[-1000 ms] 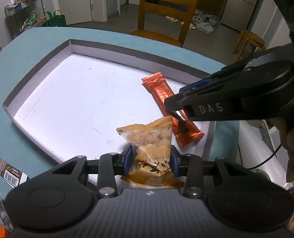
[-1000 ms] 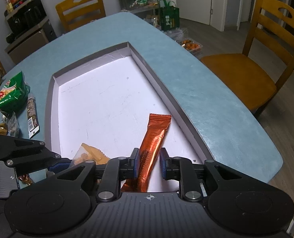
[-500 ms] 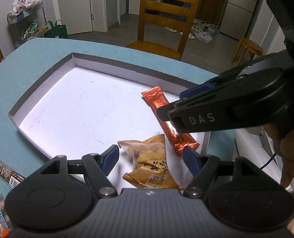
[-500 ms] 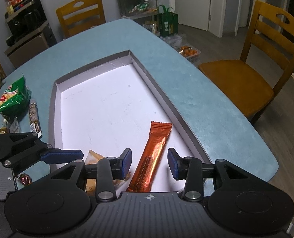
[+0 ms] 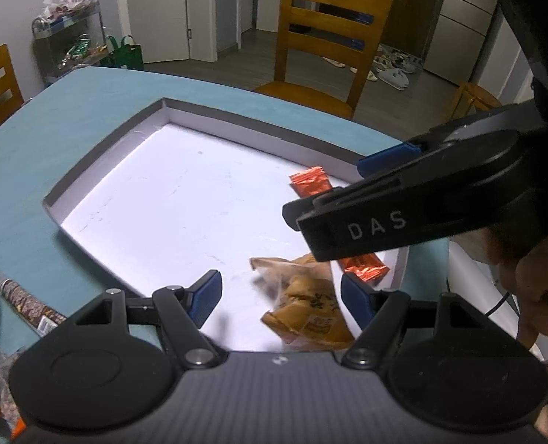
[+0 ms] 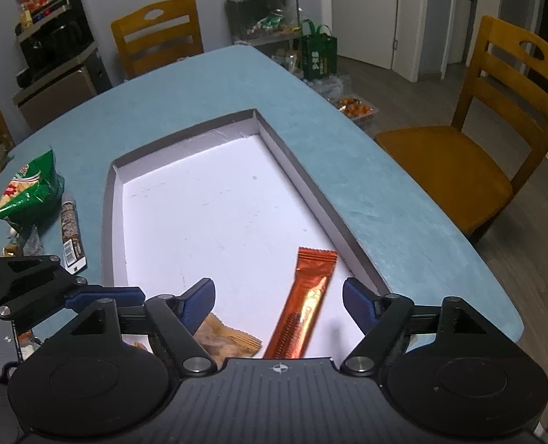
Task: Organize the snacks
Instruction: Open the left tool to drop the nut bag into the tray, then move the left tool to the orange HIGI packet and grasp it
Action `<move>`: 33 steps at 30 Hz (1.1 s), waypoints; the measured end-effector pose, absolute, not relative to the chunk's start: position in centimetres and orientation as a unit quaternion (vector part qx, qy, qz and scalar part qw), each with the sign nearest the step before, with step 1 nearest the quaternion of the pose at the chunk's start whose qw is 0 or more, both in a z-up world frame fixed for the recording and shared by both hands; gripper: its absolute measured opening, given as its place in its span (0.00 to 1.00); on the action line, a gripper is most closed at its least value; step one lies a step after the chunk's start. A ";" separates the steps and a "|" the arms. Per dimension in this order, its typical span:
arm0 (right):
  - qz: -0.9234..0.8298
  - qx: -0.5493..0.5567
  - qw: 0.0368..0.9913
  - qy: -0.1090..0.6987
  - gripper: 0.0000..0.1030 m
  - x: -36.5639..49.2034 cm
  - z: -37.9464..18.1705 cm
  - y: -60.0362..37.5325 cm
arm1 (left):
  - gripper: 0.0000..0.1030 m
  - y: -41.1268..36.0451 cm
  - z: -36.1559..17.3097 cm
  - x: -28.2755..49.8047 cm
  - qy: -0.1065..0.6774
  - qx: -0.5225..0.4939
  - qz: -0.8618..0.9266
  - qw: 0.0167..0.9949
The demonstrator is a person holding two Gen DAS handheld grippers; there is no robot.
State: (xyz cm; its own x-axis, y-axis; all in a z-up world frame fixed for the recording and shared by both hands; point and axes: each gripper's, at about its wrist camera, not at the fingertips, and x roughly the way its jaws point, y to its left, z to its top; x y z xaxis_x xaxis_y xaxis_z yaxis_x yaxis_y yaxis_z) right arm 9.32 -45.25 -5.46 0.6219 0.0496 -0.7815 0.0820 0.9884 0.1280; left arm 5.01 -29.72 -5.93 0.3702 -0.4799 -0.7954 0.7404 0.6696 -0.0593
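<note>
Left wrist view: left gripper spread wide, nothing held. Tan crinkled plastic snack pouch lying flat on the near right of the shallow white cardboard tray, between the fingers but apart from both. Orange foil stick sachet just to its right, largely hidden behind the right gripper, which crosses above both packets. Risk: a careless sweep of either tool dragging the light pouch over the low near rim.

Right wrist view: right gripper also wide, empty; orange sachet flat in the near right corner, tan pouch partly under the left finger. Green crisp bag and brown speckled stick packet outside the tray, left, on the teal tabletop. Risks: crowding the near corner; glossy foil slipping from a narrow pinch; tools colliding while reaching left.
</note>
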 end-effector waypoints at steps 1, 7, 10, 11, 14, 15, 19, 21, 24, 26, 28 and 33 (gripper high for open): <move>-0.008 0.075 0.897 0.435 0.76 9.4 -5.5 -45.1 | 0.69 -29.5 -5.8 5.0 0.418 0.155 -0.373 0.814; 0.004 0.068 0.898 0.435 0.86 10.1 -5.3 -44.0 | 0.77 -28.0 -4.9 4.7 0.415 0.147 -0.361 0.822; 0.011 0.064 0.899 0.433 0.90 10.3 -5.1 -43.4 | 0.81 -27.2 -4.5 4.5 0.412 0.146 -0.350 0.829; 0.012 0.063 0.899 0.433 0.92 10.4 -5.1 -43.1 | 0.82 -26.8 -4.3 4.5 0.412 0.144 -0.345 0.831; 0.019 0.059 0.900 0.431 0.94 10.7 -5.0 -42.5 | 0.84 -25.6 -3.8 4.4 0.412 0.137 -0.330 0.839; 0.021 0.058 0.901 0.429 0.94 10.7 -4.9 -42.3 | 0.84 -25.2 -3.7 4.4 0.412 0.135 -0.324 0.841; 0.034 0.055 0.903 0.425 0.96 11.0 -4.7 -41.4 | 0.84 -23.8 -3.3 4.3 0.417 0.123 -0.309 0.846; 0.041 0.053 0.904 0.423 0.97 11.1 -4.6 -40.9 | 0.84 -23.1 -3.1 4.0 0.419 0.119 -0.305 0.847; 0.051 0.052 0.904 0.421 0.98 11.2 -4.4 -40.2 | 0.84 -22.2 -2.8 3.7 0.420 0.114 -0.295 0.851; 0.058 0.053 0.904 0.421 0.99 11.2 -4.2 -39.7 | 0.84 -21.4 -2.7 3.6 0.422 0.110 -0.286 0.854; 0.065 0.054 0.903 0.422 0.99 11.2 -4.1 -39.2 | 0.84 -20.4 -2.5 3.3 0.424 0.104 -0.276 0.856; 0.081 0.051 0.903 0.418 1.00 11.2 -3.8 -38.0 | 0.87 -18.1 -2.4 2.9 0.432 0.087 -0.244 0.864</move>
